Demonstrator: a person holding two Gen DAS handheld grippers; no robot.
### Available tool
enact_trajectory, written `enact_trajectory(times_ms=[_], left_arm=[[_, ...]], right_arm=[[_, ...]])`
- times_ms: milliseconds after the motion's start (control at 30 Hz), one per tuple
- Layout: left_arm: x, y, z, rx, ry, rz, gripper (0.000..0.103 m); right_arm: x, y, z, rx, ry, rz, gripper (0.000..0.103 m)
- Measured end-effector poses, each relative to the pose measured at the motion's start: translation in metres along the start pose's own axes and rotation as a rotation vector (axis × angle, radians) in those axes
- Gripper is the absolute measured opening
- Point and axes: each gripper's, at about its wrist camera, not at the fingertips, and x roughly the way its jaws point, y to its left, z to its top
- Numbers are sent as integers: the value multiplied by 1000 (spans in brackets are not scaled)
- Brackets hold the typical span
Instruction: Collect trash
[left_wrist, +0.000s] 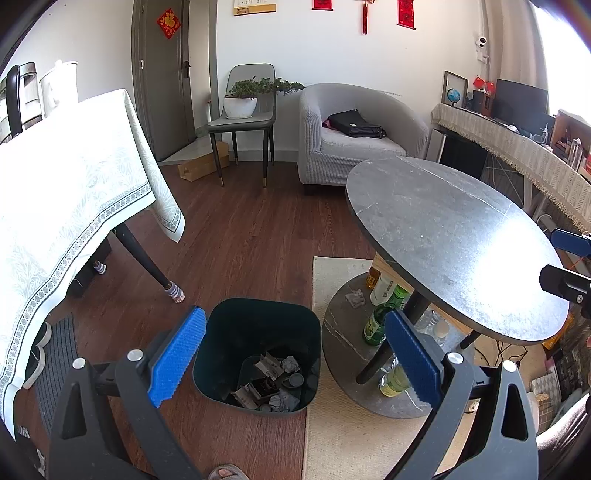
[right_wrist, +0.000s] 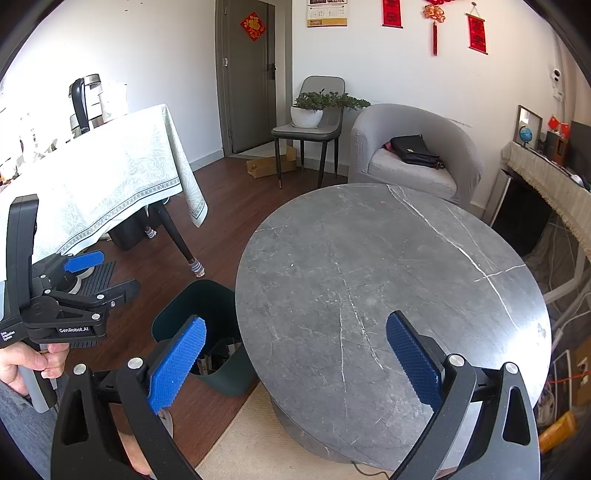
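A dark green trash bin stands on the wood floor beside the round grey marble table. Crumpled paper and other trash lie in its bottom. My left gripper hangs open and empty above the bin. My right gripper is open and empty above the near edge of the marble table top, which is bare. The bin also shows in the right wrist view, partly under the table edge. The left gripper shows there at the left, held in a hand.
Several bottles and a crumpled tissue sit on the table's lower shelf. A dining table with a white cloth stands left, a grey armchair and a chair with a plant behind. A beige rug lies under the round table.
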Motion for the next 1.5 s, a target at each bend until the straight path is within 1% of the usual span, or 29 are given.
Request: enact_trajectory(times_ms=[100,500,1500], left_arm=[[0,1,0,-9,8,-18,99],[0,0,1,1,2,0,99],[4,-3,0,15,9,-5,99]], right_arm=[[0,0,0,-2,0,1,99],[-1,1,1,-7,-1,2,99],[-3,0,2,-7,-4,5,99]])
